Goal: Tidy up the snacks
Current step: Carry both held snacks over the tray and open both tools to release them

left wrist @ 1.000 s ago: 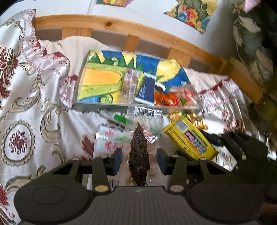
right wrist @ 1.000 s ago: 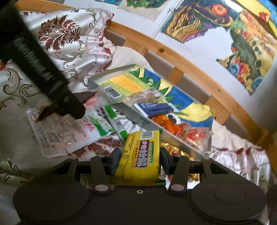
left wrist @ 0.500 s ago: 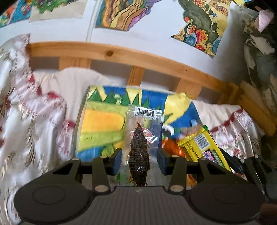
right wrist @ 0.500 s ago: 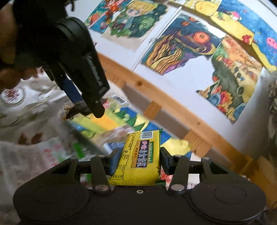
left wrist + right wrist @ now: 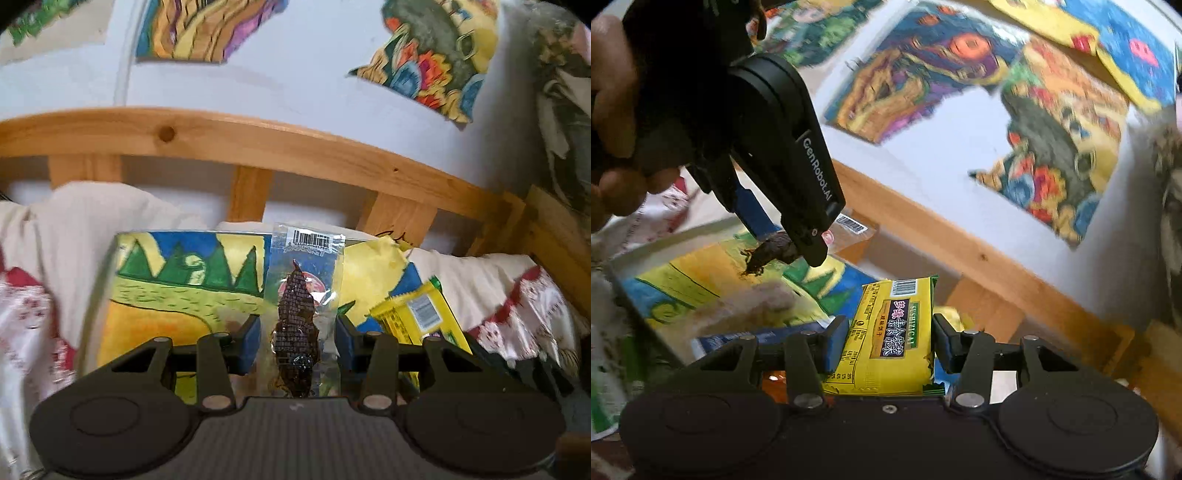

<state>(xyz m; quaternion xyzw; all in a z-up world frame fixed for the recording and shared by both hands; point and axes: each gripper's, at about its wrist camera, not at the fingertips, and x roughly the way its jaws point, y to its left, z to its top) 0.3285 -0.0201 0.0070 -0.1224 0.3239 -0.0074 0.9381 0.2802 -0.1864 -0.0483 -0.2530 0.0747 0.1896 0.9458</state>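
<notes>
My left gripper [image 5: 297, 341] is shut on a clear packet with a dark dried snack [image 5: 295, 325] and holds it upright over the tray [image 5: 96, 295], whose floor is a bright painted picture. In the right wrist view this gripper [image 5: 783, 240] hangs above the tray [image 5: 683, 280], the dark snack [image 5: 768, 254] sticking out between its fingers. My right gripper [image 5: 888, 332] is shut on a yellow biscuit packet [image 5: 882, 369], also over the tray's right part. That yellow packet [image 5: 417, 314] shows at the right of the left wrist view.
A wooden bed rail [image 5: 258, 144] runs behind the tray, under a white wall with paintings. A patterned quilt [image 5: 22, 332] lies to the left. A blue packet [image 5: 757, 339] lies in the tray. A hand [image 5: 613, 110] grips the left tool.
Both grippers have carried their packets forward from the snack pile on the quilt to above the tray, closer to the bed rail. Neither grip has changed.
</notes>
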